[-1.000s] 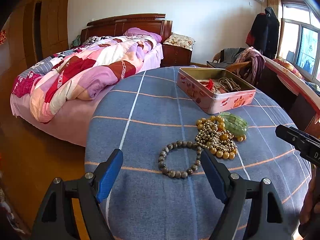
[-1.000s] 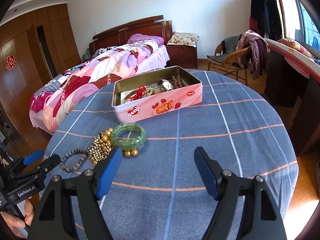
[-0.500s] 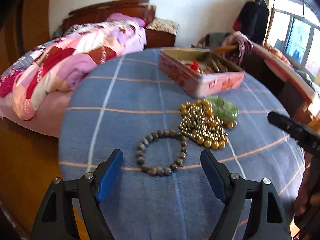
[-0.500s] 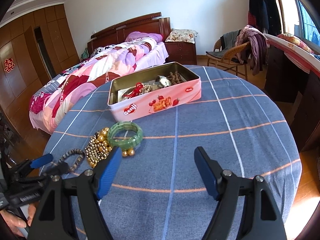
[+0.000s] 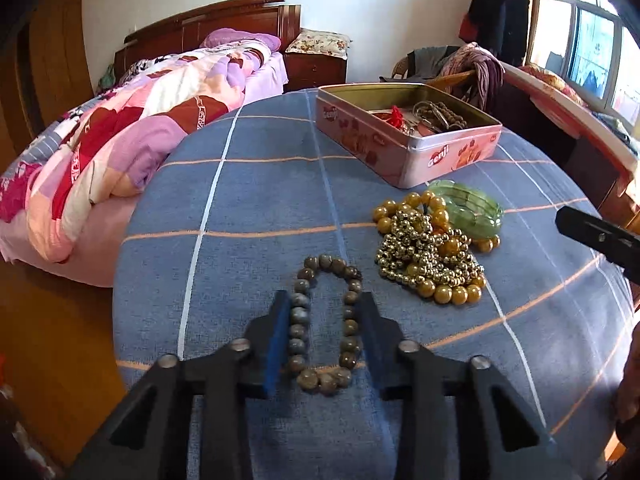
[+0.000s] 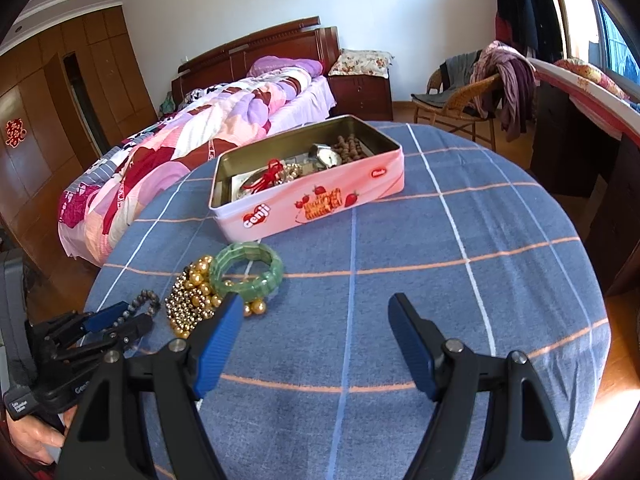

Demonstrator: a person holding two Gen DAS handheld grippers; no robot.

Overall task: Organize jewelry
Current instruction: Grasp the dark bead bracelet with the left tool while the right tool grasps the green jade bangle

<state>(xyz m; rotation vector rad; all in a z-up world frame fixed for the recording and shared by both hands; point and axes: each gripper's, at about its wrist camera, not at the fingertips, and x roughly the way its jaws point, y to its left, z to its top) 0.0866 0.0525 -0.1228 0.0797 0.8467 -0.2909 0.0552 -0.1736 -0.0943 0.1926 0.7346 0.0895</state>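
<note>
Beads of the grey-brown bracelet [image 5: 326, 326] lie squeezed into a long loop between the left tool [image 5: 324, 312], whose jaws are closing with both pads against the strand on the blue checked worktop [image 5: 256, 208]. Just beyond sits a heap of gold beads [image 5: 428, 252], touching a green bangle [image 5: 474, 210]. Farther back stands the open pink tin [image 6: 308, 196], holding a watch, red cord and brown beads. The right tool [image 6: 316, 328] hangs wide apart over bare cloth, gripping nothing.
</note>
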